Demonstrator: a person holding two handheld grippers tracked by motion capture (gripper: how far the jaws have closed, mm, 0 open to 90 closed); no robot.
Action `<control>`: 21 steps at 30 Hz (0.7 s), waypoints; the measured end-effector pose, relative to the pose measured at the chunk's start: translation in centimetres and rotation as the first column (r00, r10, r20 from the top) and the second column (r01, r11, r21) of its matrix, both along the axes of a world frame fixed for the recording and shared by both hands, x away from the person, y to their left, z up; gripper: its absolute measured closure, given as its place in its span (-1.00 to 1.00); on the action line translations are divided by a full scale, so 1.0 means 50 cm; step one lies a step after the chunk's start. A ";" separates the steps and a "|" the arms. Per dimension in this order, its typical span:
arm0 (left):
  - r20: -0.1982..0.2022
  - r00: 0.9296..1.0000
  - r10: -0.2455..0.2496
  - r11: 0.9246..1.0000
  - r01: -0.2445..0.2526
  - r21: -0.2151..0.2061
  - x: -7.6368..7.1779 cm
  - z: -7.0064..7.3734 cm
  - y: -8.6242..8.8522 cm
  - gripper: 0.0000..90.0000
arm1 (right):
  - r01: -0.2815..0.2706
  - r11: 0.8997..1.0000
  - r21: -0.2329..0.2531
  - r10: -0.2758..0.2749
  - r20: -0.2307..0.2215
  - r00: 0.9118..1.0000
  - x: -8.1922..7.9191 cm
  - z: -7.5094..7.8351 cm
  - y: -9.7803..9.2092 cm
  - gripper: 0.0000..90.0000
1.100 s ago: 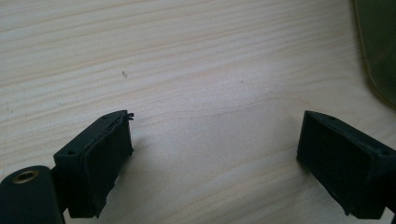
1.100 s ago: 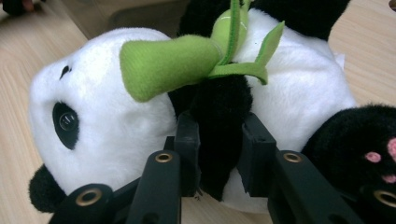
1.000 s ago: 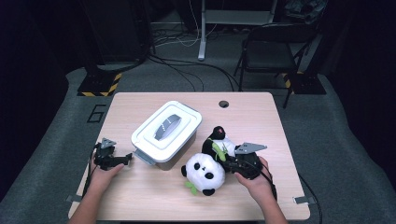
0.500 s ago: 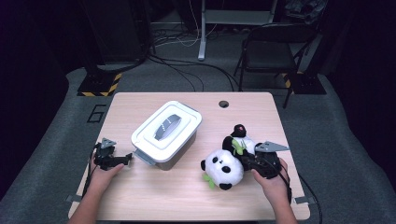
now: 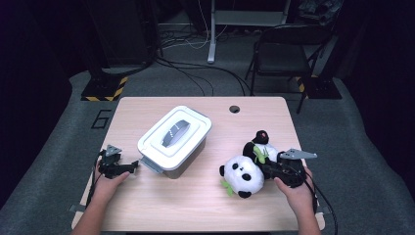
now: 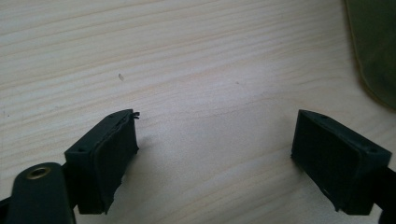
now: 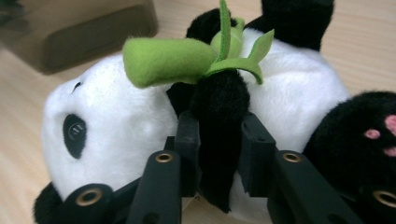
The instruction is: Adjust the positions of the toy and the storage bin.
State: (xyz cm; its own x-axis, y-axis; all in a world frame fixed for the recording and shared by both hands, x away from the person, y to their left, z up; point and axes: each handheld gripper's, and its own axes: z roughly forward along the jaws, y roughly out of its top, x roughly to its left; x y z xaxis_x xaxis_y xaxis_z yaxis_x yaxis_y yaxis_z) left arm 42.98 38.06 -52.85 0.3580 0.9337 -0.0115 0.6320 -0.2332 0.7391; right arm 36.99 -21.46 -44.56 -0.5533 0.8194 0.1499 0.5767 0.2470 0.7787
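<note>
Panda plush (image 5: 244, 172) lies on its side on surface (image 5: 195, 210), right half, well apart from white lidded box (image 5: 174, 139). We see right claw (image 7: 218, 154) clamped on panda's black arm, just below green bamboo sprig (image 7: 187, 58). Left claw (image 5: 128, 168) rests on surface just beside box's near corner, jaws spread wide, nothing between them.

Right claw (image 5: 268, 168) dragged the plush panda (image 5: 247, 170) rightward, away from the box (image 5: 174, 139), nearer table edge
</note>
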 end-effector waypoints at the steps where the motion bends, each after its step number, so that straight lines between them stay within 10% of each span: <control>1: 0.006 1.000 -0.002 1.000 0.002 -0.003 0.000 0.000 -0.002 -0.64 | -0.009 1.000 0.010 0.009 -0.021 1.000 -0.001 0.000 -0.008 0.47; 12: -0.075 0.997 -0.013 0.999 0.011 -0.036 -0.003 0.022 -0.002 -0.17 | -0.087 0.995 -0.045 0.089 0.041 0.995 -0.011 0.030 -0.023 0.21; 21: -0.034 0.999 -0.012 0.997 0.010 -0.072 -0.021 0.086 0.007 0.00 | -0.101 0.994 -0.040 0.102 0.039 0.994 -0.018 0.050 -0.019 0.18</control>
State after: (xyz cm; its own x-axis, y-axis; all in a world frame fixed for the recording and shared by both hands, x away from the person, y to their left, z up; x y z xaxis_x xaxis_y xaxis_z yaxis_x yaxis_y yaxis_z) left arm 41.94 38.40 -48.56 0.3664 0.9260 -0.0907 0.6547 -0.1874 0.7323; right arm 36.08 -22.41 -42.05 -0.6390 0.7633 0.0951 0.5147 0.3324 0.7903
